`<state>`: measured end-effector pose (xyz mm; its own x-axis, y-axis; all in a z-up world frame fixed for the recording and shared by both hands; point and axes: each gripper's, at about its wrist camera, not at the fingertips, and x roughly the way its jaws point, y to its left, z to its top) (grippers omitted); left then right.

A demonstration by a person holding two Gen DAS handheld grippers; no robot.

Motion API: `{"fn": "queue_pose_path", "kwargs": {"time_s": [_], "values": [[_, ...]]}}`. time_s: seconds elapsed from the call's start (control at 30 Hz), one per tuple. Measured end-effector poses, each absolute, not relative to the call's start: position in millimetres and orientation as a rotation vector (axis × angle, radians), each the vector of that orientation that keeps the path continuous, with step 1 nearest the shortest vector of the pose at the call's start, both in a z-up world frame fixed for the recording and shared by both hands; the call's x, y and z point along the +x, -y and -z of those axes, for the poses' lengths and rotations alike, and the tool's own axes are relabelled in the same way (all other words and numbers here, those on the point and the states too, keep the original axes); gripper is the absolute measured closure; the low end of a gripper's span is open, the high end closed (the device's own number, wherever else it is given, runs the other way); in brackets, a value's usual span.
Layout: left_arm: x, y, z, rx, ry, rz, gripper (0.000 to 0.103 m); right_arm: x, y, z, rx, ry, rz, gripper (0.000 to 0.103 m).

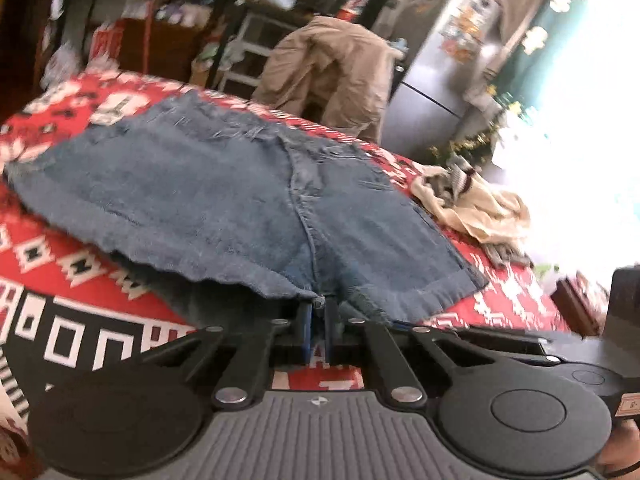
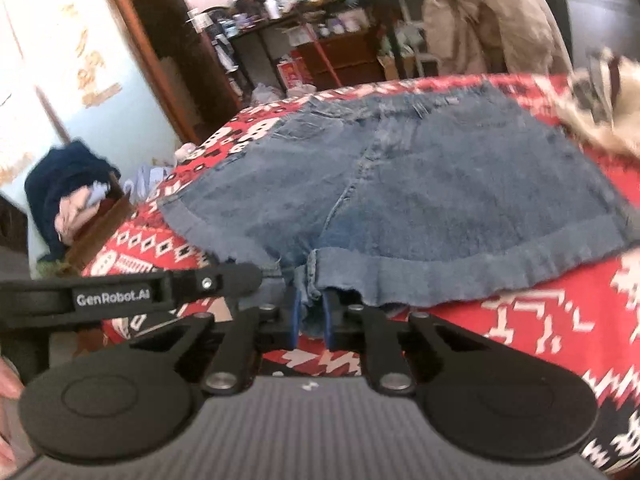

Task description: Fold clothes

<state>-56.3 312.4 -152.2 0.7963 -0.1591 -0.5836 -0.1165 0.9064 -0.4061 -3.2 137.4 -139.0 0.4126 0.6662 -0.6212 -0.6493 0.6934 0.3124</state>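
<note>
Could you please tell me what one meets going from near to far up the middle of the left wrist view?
Left hand-held gripper shut on the crotch hem → blue denim shorts spread flat → red patterned blanket → tan jacket draped over a chair.

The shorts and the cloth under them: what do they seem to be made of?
The shorts look like blue denim: faded matte weave, stitched seams, frayed edges, turned-up cuffs. The cloth under them seems a woven or printed textile, red with white and black geometric patterns; motion blur leaves its fibre unclear.
</note>
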Motion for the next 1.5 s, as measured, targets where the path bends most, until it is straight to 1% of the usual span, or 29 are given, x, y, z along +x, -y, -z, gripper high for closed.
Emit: {"fn": "queue_pose_path", "kwargs": {"time_s": [0.17, 0.33, 0.37, 0.4, 0.43, 0.53, 0.57, 0.6, 0.63, 0.67, 0.7, 1.03, 1.1, 1.17, 1.27, 1.43, 1.47, 1.5], "values": [[-58, -302, 153, -0.376, -0.67, 0.045, 0.098, -12, -147, 142, -0.022, -0.785, -0.858, 0.092], [-57, -313, 161, -0.461, -0.697, 0.078, 0.098, -17, -147, 147, -0.048, -0.792, -0.888, 0.093], [-57, -317, 162, -0.487, -0.699, 0.088, 0.097, -20, -148, 147, -0.061, -0.785, -0.897, 0.089], [-56, -320, 162, -0.509, -0.703, 0.099, 0.094, -23, -149, 147, -0.075, -0.778, -0.906, 0.088], [-54, -322, 163, -0.525, -0.705, 0.105, 0.092, -27, -150, 146, -0.098, -0.764, -0.909, 0.087], [-52, -330, 165, -0.586, -0.708, 0.122, 0.092, -30, -155, 144, -0.124, -0.751, -0.899, 0.083], [-52, -333, 165, -0.615, -0.707, 0.134, 0.091, -30, -157, 144, -0.118, -0.756, -0.894, 0.077], [-52, -337, 165, -0.646, -0.705, 0.147, 0.087, -29, -158, 143, -0.112, -0.76, -0.89, 0.074], [-52, -341, 166, -0.684, -0.699, 0.163, 0.082, -28, -159, 143, -0.105, -0.765, -0.885, 0.067], [-52, -345, 167, -0.721, -0.696, 0.178, 0.08, -28, -160, 142, -0.099, -0.769, -0.88, 0.063], [-52, -348, 168, -0.753, -0.693, 0.189, 0.079, -27, -162, 142, -0.092, -0.774, -0.875, 0.062], [-53, -366, 176, -0.924, -0.675, 0.235, 0.079, -22, -174, 141, -0.045, -0.82, -0.805, 0.062], [-55, -368, 176, -0.938, -0.675, 0.242, 0.079, -24, -176, 141, -0.054, -0.816, -0.793, 0.063], [-59, -370, 177, -0.946, -0.676, 0.241, 0.079, -25, -175, 141, -0.051, -0.823, -0.786, 0.067], [-64, -374, 177, -0.955, -0.677, 0.235, 0.079, -22, -172, 140, -0.026, -0.846, -0.781, 0.067], [-76, -383, 173, -0.941, -0.654, 0.175, 0.079, -17, -173, 137, -0.026, -0.83, -0.75, 0.065], [-79, -387, 172, -0.935, -0.651, 0.165, 0.079, -16, -176, 138, -0.037, -0.83, -0.748, 0.066], [-81, -390, 170, -0.926, -0.65, 0.15, 0.079, -17, -177, 138, -0.049, -0.83, -0.747, 0.069]]}}
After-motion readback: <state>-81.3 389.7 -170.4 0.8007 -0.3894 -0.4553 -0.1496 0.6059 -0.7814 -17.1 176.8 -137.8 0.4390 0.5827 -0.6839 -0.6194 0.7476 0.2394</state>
